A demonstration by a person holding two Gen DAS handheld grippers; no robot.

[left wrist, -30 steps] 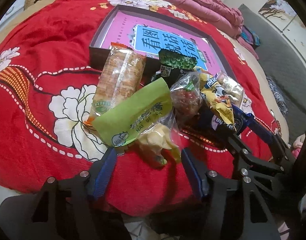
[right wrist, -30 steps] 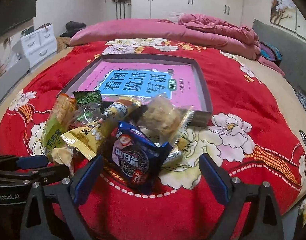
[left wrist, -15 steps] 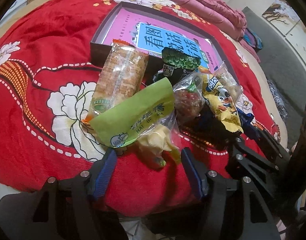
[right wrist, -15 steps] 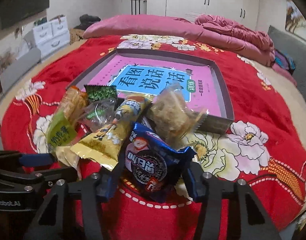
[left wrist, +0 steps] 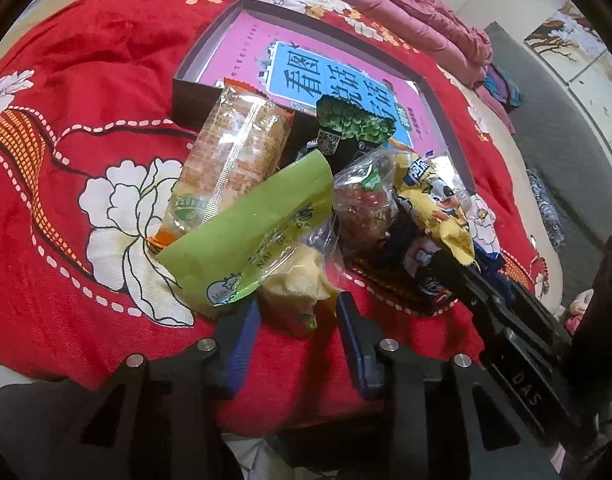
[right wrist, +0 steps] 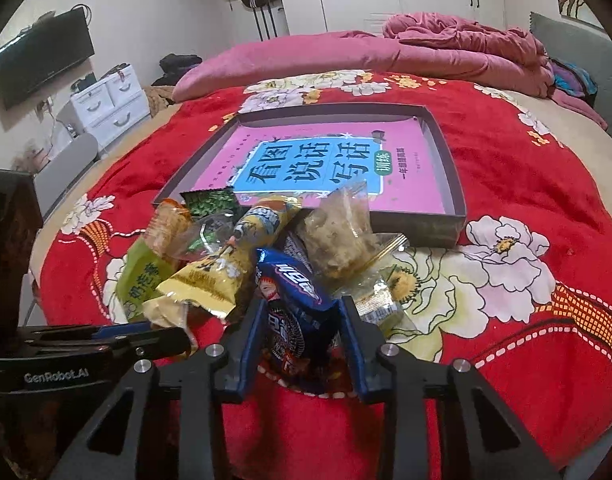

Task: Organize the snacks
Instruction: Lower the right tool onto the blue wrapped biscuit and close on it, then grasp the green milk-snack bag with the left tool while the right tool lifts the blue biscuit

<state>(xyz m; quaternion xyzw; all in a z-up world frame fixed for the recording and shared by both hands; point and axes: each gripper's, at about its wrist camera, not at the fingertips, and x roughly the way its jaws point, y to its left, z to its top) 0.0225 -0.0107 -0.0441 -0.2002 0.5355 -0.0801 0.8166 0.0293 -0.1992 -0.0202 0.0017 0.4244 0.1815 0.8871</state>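
Red floral bedding (right wrist: 506, 340) carried everything I was working over, with the snack pile heaped just ahead of both tongs. Half a second before, my right tongs (right wrist: 302, 320) had stood wider around the dark blue cookie packet (right wrist: 294, 300); by this moment their blue pads (right wrist: 252, 332) had drawn in and pressed against the packet's two sides, so I judged the grasp made and the packet ready to lift. My left tongs (left wrist: 298, 316) had narrowed too. Their pads (left wrist: 248, 332) sat on either side of the clear, pale yellow end of the green-labelled packet (left wrist: 250, 236), close to touching, though I could not tell whether they had truly pinched it.

Just beyond the right tongs and to their left lay the yellow packet (right wrist: 222, 276), leaning on the blue one. To the right of it sat a clear bag of pale crumbly pieces (right wrist: 338, 240). Beyond the left tongs stood the long cracker sleeve (left wrist: 234, 160), the dark green packet (left wrist: 354, 128) and a clear bag of reddish sweets (left wrist: 366, 208).

Farther out, the shallow grey box (right wrist: 450, 164) with the pink book (right wrist: 406, 148) in it held no snacks, so I judged the sorting barely begun, assuming the box was the destination.
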